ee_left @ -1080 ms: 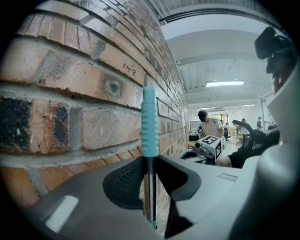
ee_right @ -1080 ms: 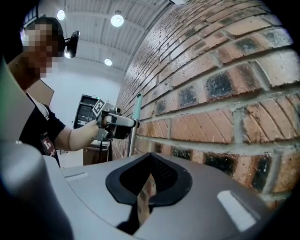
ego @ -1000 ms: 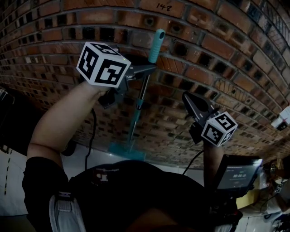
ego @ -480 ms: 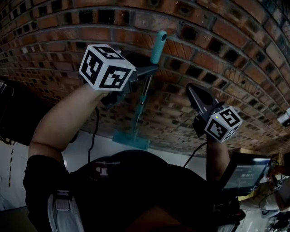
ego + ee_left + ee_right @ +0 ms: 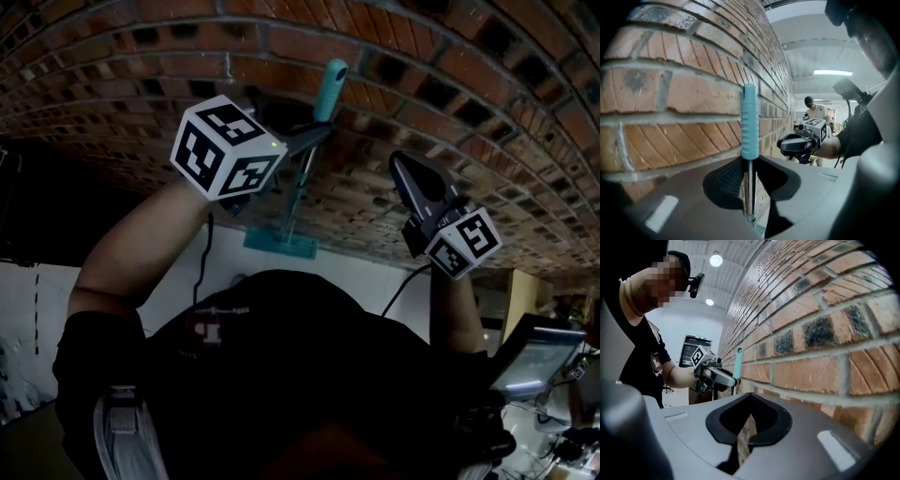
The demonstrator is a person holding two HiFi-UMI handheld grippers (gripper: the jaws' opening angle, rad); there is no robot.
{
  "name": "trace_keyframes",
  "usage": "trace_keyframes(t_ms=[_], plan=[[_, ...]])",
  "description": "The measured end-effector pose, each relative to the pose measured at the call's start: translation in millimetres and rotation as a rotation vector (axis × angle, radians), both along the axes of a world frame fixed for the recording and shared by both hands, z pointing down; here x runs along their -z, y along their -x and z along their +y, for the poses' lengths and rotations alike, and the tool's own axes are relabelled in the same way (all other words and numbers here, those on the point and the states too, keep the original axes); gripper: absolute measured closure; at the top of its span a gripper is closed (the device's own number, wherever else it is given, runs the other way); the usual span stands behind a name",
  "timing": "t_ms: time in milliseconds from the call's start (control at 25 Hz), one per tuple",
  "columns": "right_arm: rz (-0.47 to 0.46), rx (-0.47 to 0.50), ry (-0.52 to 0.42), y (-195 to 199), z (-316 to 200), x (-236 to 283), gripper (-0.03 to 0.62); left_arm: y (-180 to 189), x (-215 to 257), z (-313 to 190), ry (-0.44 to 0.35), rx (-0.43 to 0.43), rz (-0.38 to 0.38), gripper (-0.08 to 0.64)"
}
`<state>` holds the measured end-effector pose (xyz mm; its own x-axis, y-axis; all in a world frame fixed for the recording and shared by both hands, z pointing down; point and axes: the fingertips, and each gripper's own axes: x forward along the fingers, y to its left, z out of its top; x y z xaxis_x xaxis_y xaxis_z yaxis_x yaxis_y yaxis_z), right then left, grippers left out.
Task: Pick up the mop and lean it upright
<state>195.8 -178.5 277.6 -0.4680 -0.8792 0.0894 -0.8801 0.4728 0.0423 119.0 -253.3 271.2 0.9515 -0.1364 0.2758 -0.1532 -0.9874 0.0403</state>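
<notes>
- Clamping the mop [image 5: 296, 192] in the left gripper [image 5: 312, 138], both jaws pressed on the bare metal shaft [image 5: 749, 187] just under the teal grip [image 5: 750, 122].
- Holding the mop close to upright, just beside the brick wall [image 5: 487, 112]; cannot tell whether the grip end touches the bricks.
- Resting on the teal mop head [image 5: 281, 244], down at the foot of the wall where the bricks meet the pale floor [image 5: 178, 281].
- Nothing held in the right gripper [image 5: 397, 164]: jaws closed tip to tip, with only brick showing through the slit behind the tips.
- Pointing that right gripper at the wall, to the right of the mop and apart from it, with no contact on shaft or grip.
- From the left gripper view: the other gripper off to the right along the wall, and far behind it a person [image 5: 815, 110] standing under a ceiling light [image 5: 833, 72].
- From the right gripper view: the other gripper closed on the shaft, teal grip sticking up above it, right beside the bricks.
- Checkered marker cubes riding at the back of both grippers, left cube [image 5: 225, 150] and right cube [image 5: 462, 246].
- Dark tilted screen [image 5: 534, 361] low at the right edge of the head view, well away from the mop.
</notes>
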Motion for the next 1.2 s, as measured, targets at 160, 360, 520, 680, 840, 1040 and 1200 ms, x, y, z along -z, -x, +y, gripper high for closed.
trace_keyframes(t_ms=[160,360,520,680,840,1040,1200], plan=[[-0.023,0.008,-0.004,-5.4,1.3,-39.7,0.577,-7.1,-42.6,2.6,-0.006,0.009,-0.029,0.472],[-0.056,0.003,0.041,-6.5,11.2,-92.8,0.577,-8.1,-100.9,10.8,0.038,0.000,-0.077,0.471],[-0.110,-0.004,0.078,-7.0,12.1,-122.5,0.577,-7.4,-151.6,12.3,0.058,0.013,-0.126,0.471],[-0.118,-0.003,0.107,-7.7,13.7,-144.6,0.577,-7.3,-201.6,16.7,0.077,0.020,-0.181,0.468],[-0.118,-0.010,0.132,-11.2,13.9,-165.5,0.577,-6.6,-250.4,21.3,0.111,0.016,-0.226,0.468],[-0.169,-0.028,0.163,-14.9,11.7,-190.3,0.577,-12.9,-283.4,23.9,0.110,0.000,-0.266,0.468],[-0.179,-0.040,0.190,-19.4,13.7,-211.4,0.577,-20.6,-299.5,25.5,0.105,-0.025,-0.290,0.466]])
